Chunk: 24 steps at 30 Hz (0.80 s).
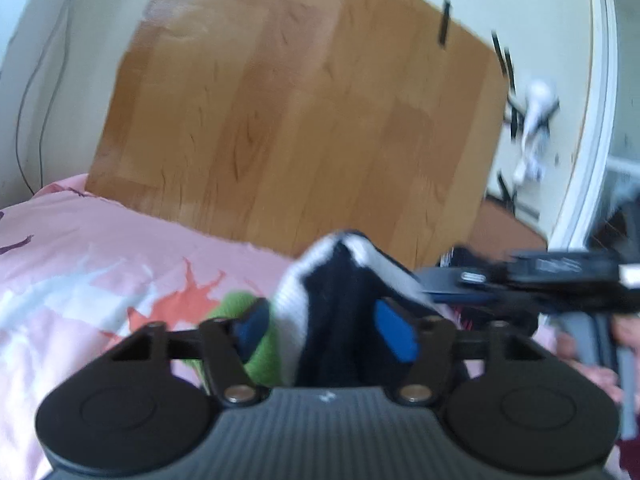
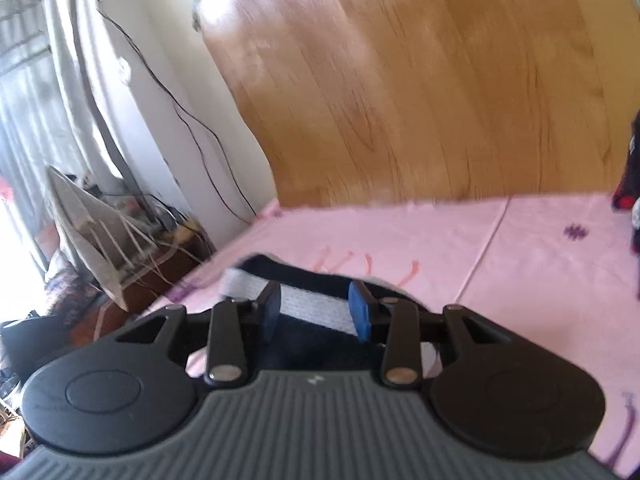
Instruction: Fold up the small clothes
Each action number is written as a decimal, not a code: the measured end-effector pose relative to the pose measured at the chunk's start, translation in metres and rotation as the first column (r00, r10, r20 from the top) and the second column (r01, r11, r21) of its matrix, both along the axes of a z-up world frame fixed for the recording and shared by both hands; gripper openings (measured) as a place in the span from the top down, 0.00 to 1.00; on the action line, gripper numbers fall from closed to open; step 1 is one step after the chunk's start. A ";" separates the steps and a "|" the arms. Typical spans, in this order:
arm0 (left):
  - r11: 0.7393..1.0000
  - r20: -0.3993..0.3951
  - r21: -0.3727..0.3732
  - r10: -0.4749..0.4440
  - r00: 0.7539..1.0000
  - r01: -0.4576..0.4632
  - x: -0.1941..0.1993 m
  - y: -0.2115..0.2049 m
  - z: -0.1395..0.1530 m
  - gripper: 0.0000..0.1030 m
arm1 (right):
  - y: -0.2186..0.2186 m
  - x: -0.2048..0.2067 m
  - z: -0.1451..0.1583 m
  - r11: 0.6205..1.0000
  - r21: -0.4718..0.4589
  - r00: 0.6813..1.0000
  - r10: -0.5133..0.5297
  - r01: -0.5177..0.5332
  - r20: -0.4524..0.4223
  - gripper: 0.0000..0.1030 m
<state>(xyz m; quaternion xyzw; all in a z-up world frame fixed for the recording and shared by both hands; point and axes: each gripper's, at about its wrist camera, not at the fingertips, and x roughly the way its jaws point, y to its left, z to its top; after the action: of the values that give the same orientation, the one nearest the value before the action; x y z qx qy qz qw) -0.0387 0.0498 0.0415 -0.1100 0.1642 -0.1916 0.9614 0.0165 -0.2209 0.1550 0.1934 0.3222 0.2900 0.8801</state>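
A navy and white striped garment [image 1: 340, 280] stands bunched into a peak between the blue pads of my left gripper [image 1: 324, 330], which is shut on it. A green cloth [image 1: 236, 308] lies just left of the left pad. From the right, the black body of my right gripper [image 1: 560, 274] reaches toward the same garment. In the right wrist view the striped garment [image 2: 308, 300] lies flat on the pink bed sheet [image 2: 500, 272]. My right gripper [image 2: 317, 310] hovers open over it, a white stripe showing between its pads.
A wooden headboard [image 1: 300, 120] rises behind the bed. The pink patterned sheet [image 1: 80, 260] spreads to the left. A person's hand [image 1: 576, 344] holds the right gripper. Beyond the bed's left edge hang cables and lies clutter [image 2: 120, 240]. A dark object [image 2: 630, 184] stands at the far right.
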 end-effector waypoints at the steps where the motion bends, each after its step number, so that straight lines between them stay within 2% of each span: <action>1: 1.000 -0.025 0.025 0.009 1.000 -0.008 0.002 -0.003 -0.002 0.59 | 0.010 0.008 -0.008 1.000 -0.012 1.000 0.015 -0.015 -0.022 0.60; 2: 0.998 -0.053 0.056 0.028 0.998 -0.025 0.004 -0.005 -0.006 0.67 | 0.027 0.020 -0.018 0.999 -0.016 0.998 0.040 -0.041 -0.057 0.60; 4: 0.990 -0.107 0.118 0.094 0.990 -0.081 0.010 -0.006 -0.013 0.76 | 0.047 0.032 -0.032 0.996 0.001 0.988 0.092 -0.092 -0.125 0.59; 6: 0.988 -0.131 0.114 0.116 0.985 -0.101 0.014 0.000 -0.015 0.78 | 0.081 0.026 -0.026 0.974 -0.194 0.993 0.115 -0.119 -0.031 0.58; 7: 0.987 -0.131 0.120 0.123 0.984 -0.108 0.015 0.001 -0.015 0.77 | 0.091 0.027 -0.024 0.964 -0.237 0.992 0.123 -0.124 -0.019 0.57; 12: 0.982 -0.147 0.154 0.136 0.980 -0.114 0.014 -0.006 -0.006 0.74 | 0.089 0.029 -0.020 0.962 -0.235 0.991 0.132 -0.136 -0.031 0.56; 13: 0.981 -0.142 0.152 0.144 0.979 -0.123 0.012 -0.006 0.000 0.64 | 0.088 0.030 -0.022 0.964 -0.232 0.991 0.130 -0.132 -0.024 0.56; 14: 0.977 -0.128 0.158 0.166 0.978 -0.145 0.014 -0.007 0.007 0.38 | 0.087 0.029 -0.022 0.968 -0.219 0.992 0.125 -0.125 -0.013 0.55; 15: 0.969 -0.109 0.172 0.195 0.975 -0.175 0.012 -0.002 0.013 0.27 | 0.083 0.026 -0.021 0.974 -0.197 0.993 0.117 -0.116 -0.004 0.51; 16: 0.960 -0.089 0.192 0.223 0.971 -0.203 0.012 -0.001 0.018 0.12 | 0.075 0.024 -0.019 0.981 -0.158 0.994 0.112 -0.109 0.007 0.49; 17: 0.951 -0.074 0.215 0.242 0.967 -0.222 0.012 -0.001 0.022 0.07 | 0.064 0.020 -0.018 0.989 -0.112 0.994 0.104 -0.101 0.023 0.45; 19: 0.947 -0.086 0.245 0.235 0.968 -0.208 0.019 -0.001 0.025 0.00 | 0.038 0.007 -0.007 0.997 0.042 0.995 0.068 -0.071 0.071 0.38; 21: 0.957 -0.157 0.255 0.183 0.971 -0.139 0.032 0.002 0.025 0.00 | 0.012 -0.005 -0.003 0.990 0.141 0.997 -0.001 -0.010 0.075 0.23; 24: 0.980 -0.311 0.200 0.074 0.947 -0.011 0.053 0.010 0.017 0.00 | -0.015 -0.018 -0.011 0.987 0.146 0.998 -0.068 0.066 0.006 0.20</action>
<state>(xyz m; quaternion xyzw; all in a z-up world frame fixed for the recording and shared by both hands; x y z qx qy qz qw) 0.0145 0.0601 0.0581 -0.0481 0.3321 -0.1334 0.9325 -0.0011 -0.2356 0.1442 0.2662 0.2889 0.2840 0.8746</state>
